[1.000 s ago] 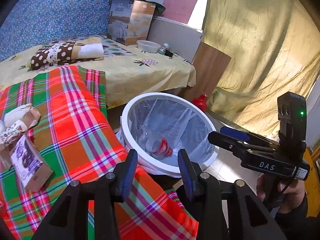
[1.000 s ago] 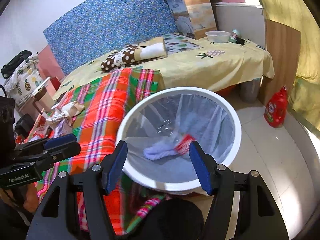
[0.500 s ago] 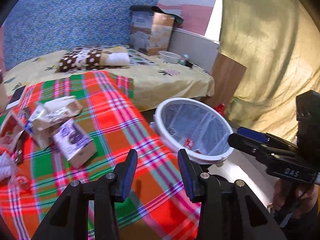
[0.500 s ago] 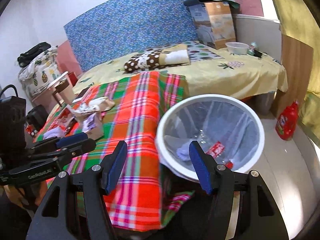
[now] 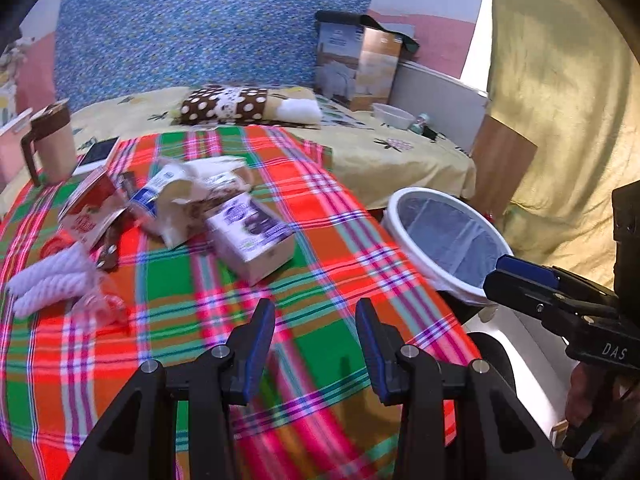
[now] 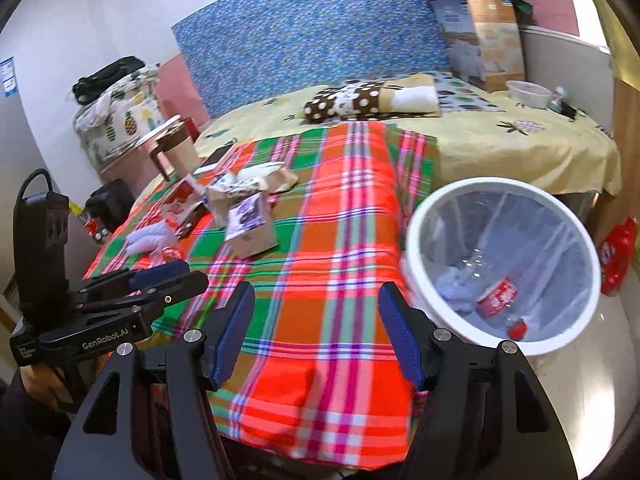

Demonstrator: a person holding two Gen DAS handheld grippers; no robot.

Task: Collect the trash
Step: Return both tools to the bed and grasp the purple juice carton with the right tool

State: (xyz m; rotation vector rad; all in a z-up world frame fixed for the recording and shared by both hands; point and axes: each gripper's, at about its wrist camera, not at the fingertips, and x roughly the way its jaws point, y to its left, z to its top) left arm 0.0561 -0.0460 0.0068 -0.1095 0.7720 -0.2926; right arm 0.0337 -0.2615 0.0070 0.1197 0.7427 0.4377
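The plaid cloth (image 6: 352, 216) was red, green and orange. The round bin's rim (image 6: 416, 240) was white. The sheet (image 6: 500, 140) was pale yellow. The headboard panel (image 5: 192, 32) was blue-speckled. The pillow (image 5: 224, 106) was brown with white dots.

I see a bed (image 5: 400, 160) under a red-green plaid blanket (image 5: 320, 280), with torn cardboard cartons (image 5: 252, 236) left of the white-rimmed bin (image 5: 404, 200).
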